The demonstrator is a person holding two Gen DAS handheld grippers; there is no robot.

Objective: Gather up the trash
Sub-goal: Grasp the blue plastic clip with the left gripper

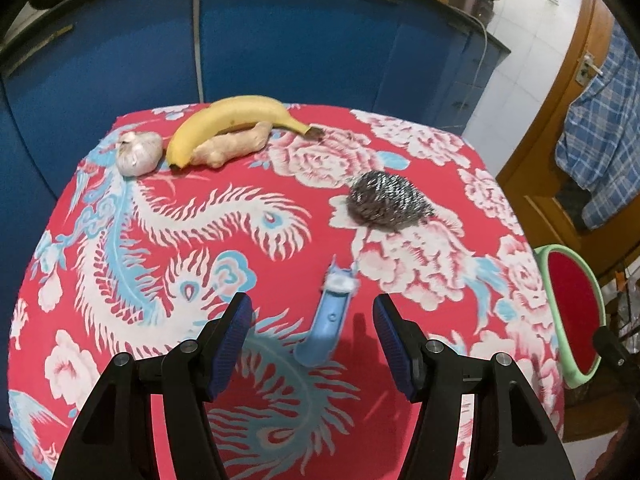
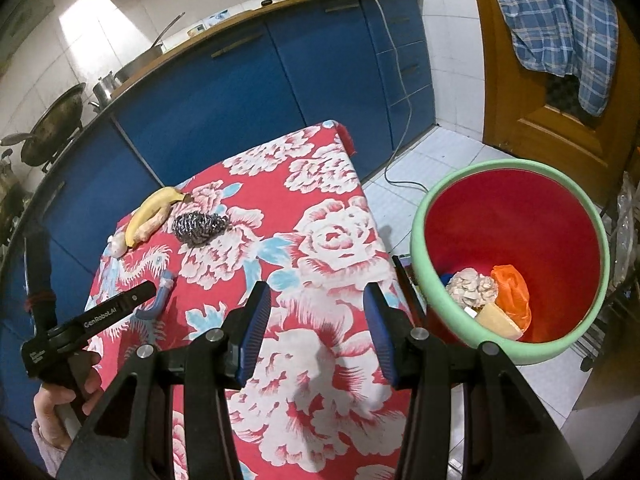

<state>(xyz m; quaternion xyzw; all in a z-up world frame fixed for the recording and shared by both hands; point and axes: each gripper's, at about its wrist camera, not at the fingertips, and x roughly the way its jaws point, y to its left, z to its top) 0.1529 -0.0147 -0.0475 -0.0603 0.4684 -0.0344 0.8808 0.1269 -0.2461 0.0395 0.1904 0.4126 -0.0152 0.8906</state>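
Both claws tilt downward, spread, empty: left claw (image 1: 312,344), right claw (image 2: 318,332).

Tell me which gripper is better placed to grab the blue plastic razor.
Left. The left gripper is open with the blue plastic razor lying right between its fingers on the red floral tablecloth. The right gripper is open over bare cloth nearer the red bin.
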